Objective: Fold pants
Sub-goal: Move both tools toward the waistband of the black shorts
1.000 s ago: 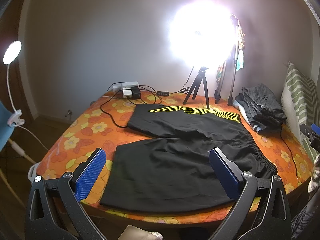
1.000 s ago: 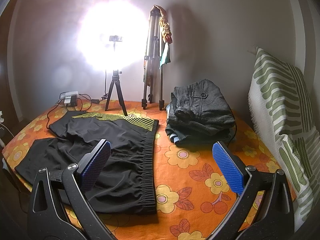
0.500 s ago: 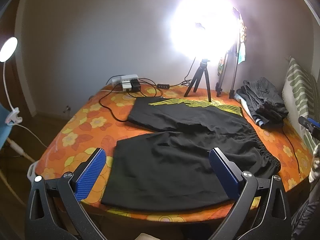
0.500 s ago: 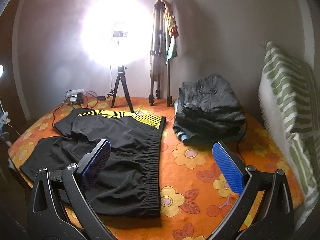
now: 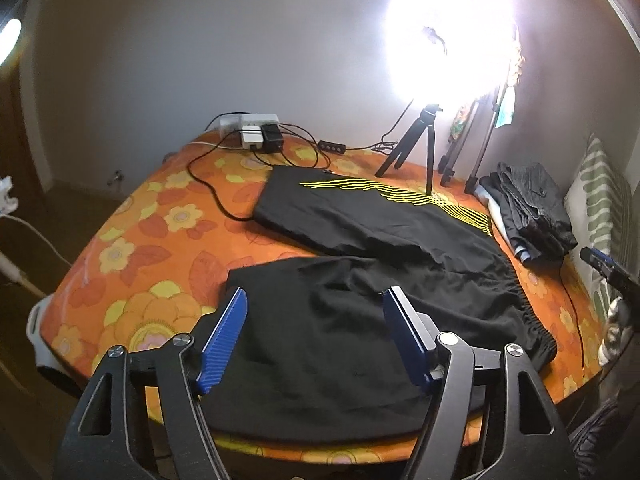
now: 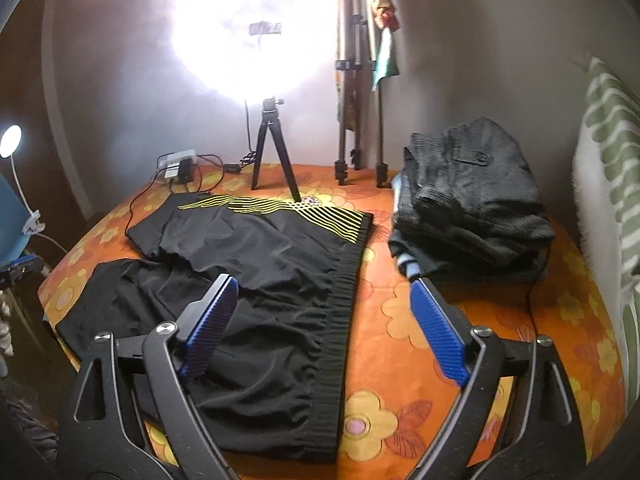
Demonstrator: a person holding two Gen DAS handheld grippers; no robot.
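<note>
The black pants [image 5: 360, 280] are lying spread flat on the bed [image 5: 152, 240], which is wearing an orange flowered cover; both legs are stretching toward the left side, the farther one showing yellow stripes [image 5: 400, 194], and the elastic waistband [image 6: 340, 304] is running down the right side of the garment. The left gripper [image 5: 316, 320] is hovering above the nearer leg, its jaws standing wide and holding nothing; the blue ribbed pads [image 5: 222, 340] are sitting clear of the cloth. The right gripper [image 6: 324, 316] is hanging over the waistband area, its jaws also standing wide and holding nothing; one blue pad [image 6: 210, 330] is showing over the black fabric and the other over the orange cover just beside the waistband.

A stack of folded grey clothes [image 6: 472, 204] is resting on the bed, near the waistband but apart from it; a green-striped cushion [image 6: 608, 184] is leaning at the far right. A small black tripod [image 6: 272, 152] is standing at the back of the bed beneath a glaring ring light [image 6: 256, 24]; taller tripod legs [image 6: 352, 80] are standing next to it. A power strip [image 5: 250, 130] with cables is lying at the back left corner; a clip lamp [image 6: 10, 142] is glowing at the left edge.
</note>
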